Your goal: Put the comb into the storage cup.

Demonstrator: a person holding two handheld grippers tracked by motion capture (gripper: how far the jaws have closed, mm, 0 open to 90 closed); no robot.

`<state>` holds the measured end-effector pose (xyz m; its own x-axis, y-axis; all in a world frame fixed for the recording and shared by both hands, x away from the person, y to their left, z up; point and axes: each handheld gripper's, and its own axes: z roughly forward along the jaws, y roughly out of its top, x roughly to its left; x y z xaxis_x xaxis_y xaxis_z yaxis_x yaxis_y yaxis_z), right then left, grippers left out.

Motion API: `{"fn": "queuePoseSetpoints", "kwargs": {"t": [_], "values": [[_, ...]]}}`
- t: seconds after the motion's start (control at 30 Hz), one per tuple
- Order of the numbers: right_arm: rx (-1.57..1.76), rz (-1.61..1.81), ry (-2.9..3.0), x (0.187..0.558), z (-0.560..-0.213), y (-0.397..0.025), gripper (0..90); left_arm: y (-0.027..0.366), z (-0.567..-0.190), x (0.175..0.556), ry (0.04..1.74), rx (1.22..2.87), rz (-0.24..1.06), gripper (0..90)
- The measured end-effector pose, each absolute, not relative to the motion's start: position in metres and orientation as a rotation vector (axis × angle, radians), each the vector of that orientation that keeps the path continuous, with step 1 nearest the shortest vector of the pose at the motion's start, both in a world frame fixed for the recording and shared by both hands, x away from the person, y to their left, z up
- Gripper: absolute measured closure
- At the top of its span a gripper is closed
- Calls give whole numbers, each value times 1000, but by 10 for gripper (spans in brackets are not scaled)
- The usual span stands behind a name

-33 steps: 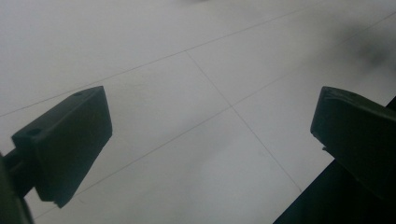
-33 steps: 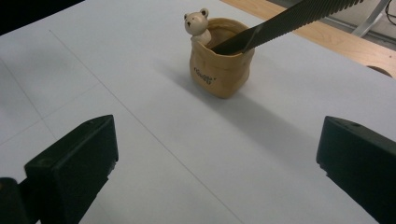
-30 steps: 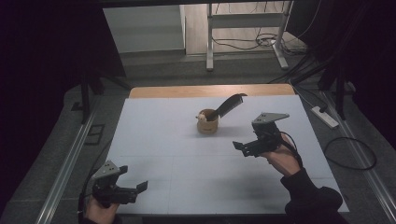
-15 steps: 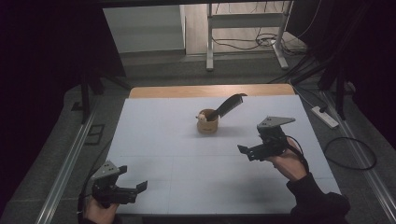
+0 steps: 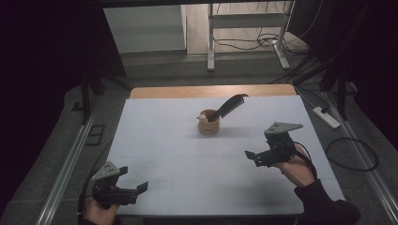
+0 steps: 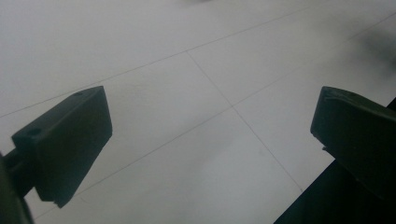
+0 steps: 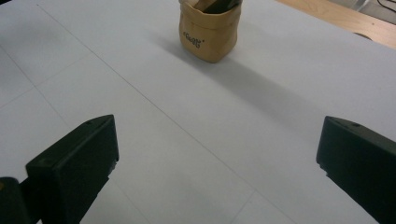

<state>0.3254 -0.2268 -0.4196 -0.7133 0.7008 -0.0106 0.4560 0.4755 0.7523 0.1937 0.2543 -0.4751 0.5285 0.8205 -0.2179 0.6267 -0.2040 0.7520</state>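
A small tan pouch (image 5: 208, 124) stands upright on the white table (image 5: 178, 154), a little behind its middle. A black comb (image 5: 228, 106) sticks out of it, leaning to the right. The pouch (image 7: 208, 28) also shows at the top of the right gripper view, well beyond the jaws. My right gripper (image 5: 251, 157) hovers right of centre, open and holding nothing, with the pouch some way behind and left of it. My left gripper (image 5: 133, 183) sits at the table's front left corner, open, with bare table between its jaws.
A wooden strip (image 5: 211, 91) runs along the table's far edge. Beyond it stand a metal frame (image 5: 246, 28) and loose cables on the floor. A power strip (image 5: 327, 117) lies off the table's right side. Rails run along both sides.
My right gripper has drawn back toward the front right, farther from the pouch. The left gripper has barely moved.
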Motion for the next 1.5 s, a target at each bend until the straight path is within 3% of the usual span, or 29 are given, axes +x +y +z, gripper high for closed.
{"fn": "queuePoseSetpoints", "kwargs": {"t": [1.5], "values": [[1062,1023,2383,287,-435,-273,0,254,-475,194,1181,1924,285,0]]}}
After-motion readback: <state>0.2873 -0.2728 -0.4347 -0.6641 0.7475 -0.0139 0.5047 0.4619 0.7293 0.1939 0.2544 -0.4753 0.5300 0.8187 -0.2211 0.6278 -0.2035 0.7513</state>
